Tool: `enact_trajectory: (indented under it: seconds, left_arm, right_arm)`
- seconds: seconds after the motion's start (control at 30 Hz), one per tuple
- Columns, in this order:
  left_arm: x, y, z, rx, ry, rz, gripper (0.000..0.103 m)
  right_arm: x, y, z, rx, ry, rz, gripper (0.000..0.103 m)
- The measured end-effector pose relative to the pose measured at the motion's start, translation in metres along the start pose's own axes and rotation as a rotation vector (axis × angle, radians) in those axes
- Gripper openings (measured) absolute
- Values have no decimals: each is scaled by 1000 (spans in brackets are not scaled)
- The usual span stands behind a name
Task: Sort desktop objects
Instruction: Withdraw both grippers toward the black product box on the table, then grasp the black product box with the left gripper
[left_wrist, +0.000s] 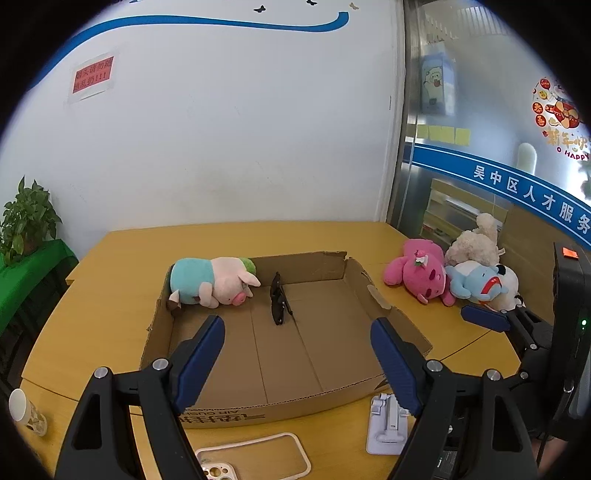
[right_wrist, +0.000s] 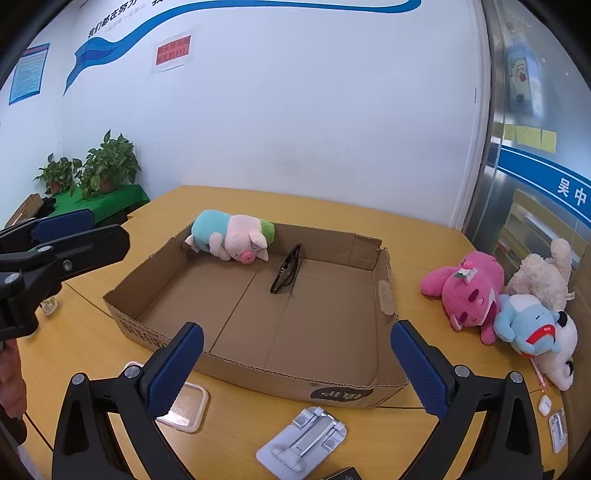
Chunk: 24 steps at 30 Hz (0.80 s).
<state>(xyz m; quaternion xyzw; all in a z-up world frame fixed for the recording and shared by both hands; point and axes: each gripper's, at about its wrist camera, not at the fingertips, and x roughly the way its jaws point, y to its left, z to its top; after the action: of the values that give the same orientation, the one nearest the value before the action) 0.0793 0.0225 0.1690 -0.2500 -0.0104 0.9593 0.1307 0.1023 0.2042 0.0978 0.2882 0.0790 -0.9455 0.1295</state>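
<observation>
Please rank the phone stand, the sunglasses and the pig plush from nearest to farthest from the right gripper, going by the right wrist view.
1. Phone stand: on the table, just under the right gripper.
2. Sunglasses: mid-box.
3. Pig plush: box's far-left corner.

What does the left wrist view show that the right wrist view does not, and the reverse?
Only the left wrist view: a paper cup lying at the table's left edge, and butterfly stickers high on the wall.
Only the right wrist view: a white earbud case near the toys, a blue poster on the left wall, and the left gripper from the side.
Both: the cardboard box holding the pig plush and sunglasses, the pink plush outside, the phone stand and phone case.
</observation>
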Motion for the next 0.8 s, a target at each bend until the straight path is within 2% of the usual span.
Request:
enact_trajectory:
  seconds: [0.1,0.23,0.37,0.4,0.53,0.67,0.8]
  left_arm:
    - [6,-4,-8,-3,37,-48,81]
    - [18,-11,-32,-19,128,-150,81]
    - [34,-28,-63,-6,232,-279,81]
    - [40,-33,-70,-2,260,-313,81]
    - [64,-57,-95,-15,369,-483,81]
    - [90,-77,-115,-27,458,-592,81]
    - [104,-87,-133,-4,530,-594,81]
  right_arm:
    - [-1,-7,-15,0,15,46,103]
    - [-10,-26,-64,14,73,105,103]
    - [-20,-52,-126,84,164,191,103]
    - [-23,-61,-146,104,197,200,103]
    - [-27,-83,-189,169,286,222,103]
    - [-20,-86,-205,179,322,266,103]
    - [-4,-67,-210,125,360,312,103]
